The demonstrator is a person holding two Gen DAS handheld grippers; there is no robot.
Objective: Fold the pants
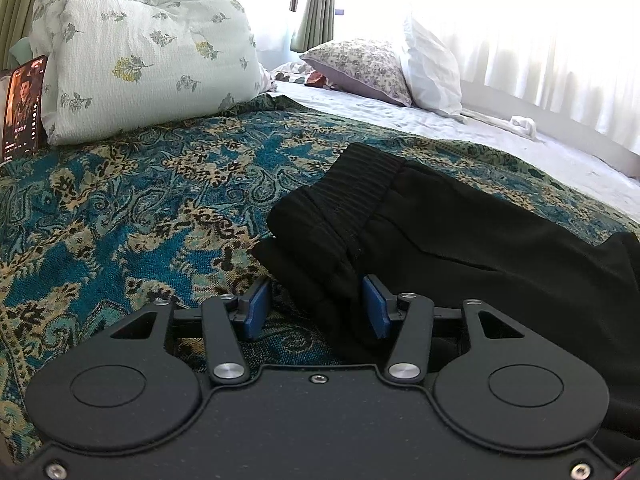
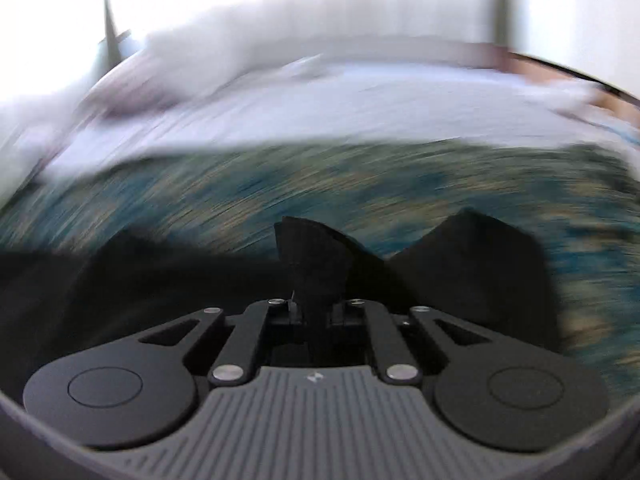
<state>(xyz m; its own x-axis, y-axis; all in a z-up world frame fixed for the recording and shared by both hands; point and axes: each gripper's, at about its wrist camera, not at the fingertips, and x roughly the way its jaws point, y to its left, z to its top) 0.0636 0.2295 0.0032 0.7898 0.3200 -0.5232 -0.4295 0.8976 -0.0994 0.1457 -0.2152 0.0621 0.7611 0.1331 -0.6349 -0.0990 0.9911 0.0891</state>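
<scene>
— Where's everything?
— Pants lie on the throw, right of centre, waistband twd the far end. Duvet sits back-left on the throw, phone propped at its left. Pillows further back on the sheet.

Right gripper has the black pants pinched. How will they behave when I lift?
Probably floppy: the black pants peak and sag either side of the right gripper, whose jaws are shut on a fold. Likely light, since the thin cloth drapes softly. The ribbed waistband looks thicker and may hang lower.
</scene>
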